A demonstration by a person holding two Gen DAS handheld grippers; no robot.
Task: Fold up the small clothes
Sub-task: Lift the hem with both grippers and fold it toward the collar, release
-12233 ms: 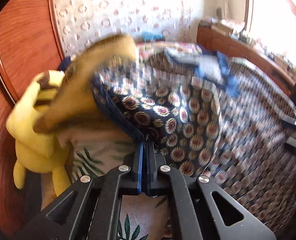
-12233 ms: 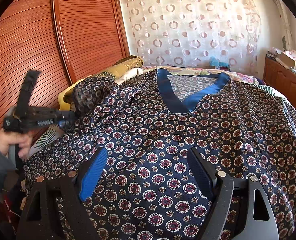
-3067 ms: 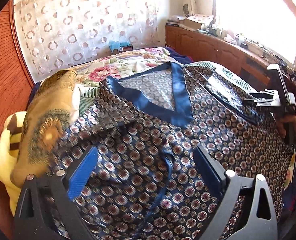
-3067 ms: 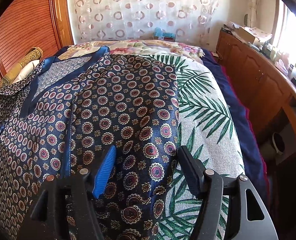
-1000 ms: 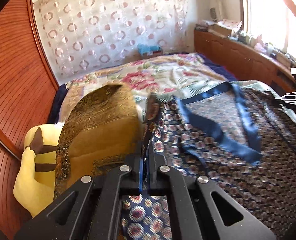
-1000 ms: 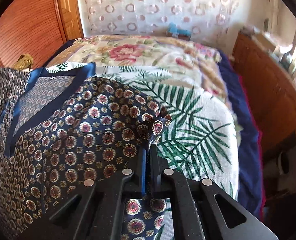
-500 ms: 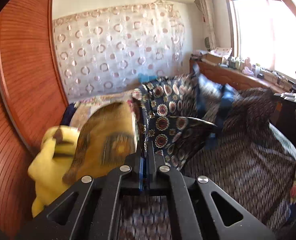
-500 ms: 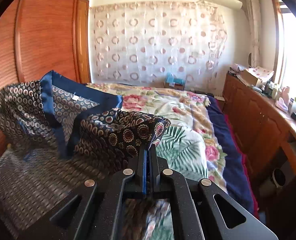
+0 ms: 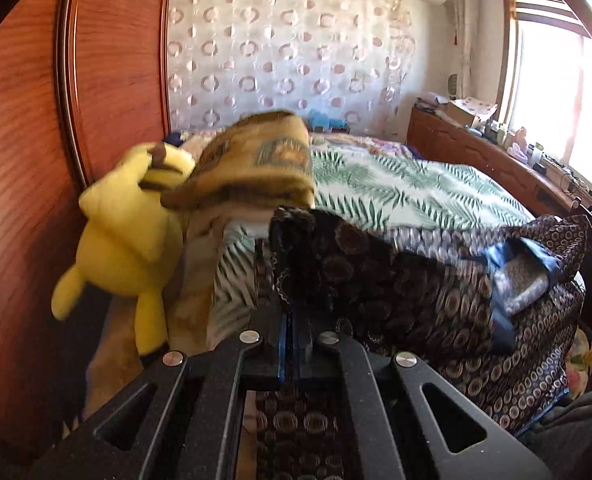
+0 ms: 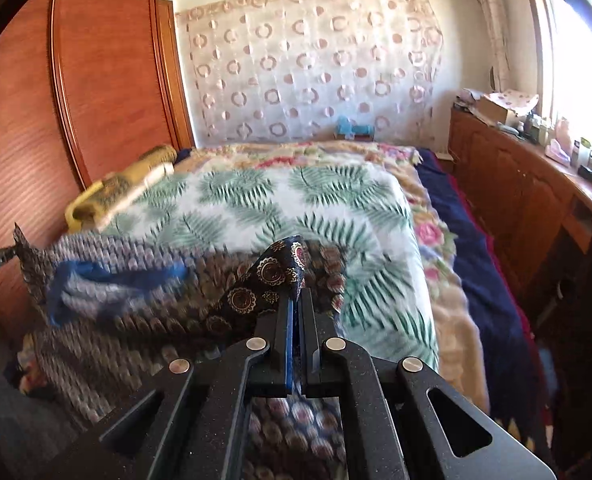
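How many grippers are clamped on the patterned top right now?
2. The left gripper pinches one corner of the patterned top beside the yellow plush toy; the right gripper pinches the other corner above the palm-leaf blanket.

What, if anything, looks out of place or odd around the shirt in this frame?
Nothing damaged or spilled. The patterned shirt hangs bunched between the left claw and right claw, each shut on a corner, so it is crumpled rather than flat. A yellow plush toy and a gold pillow crowd the bed's wardrobe side.
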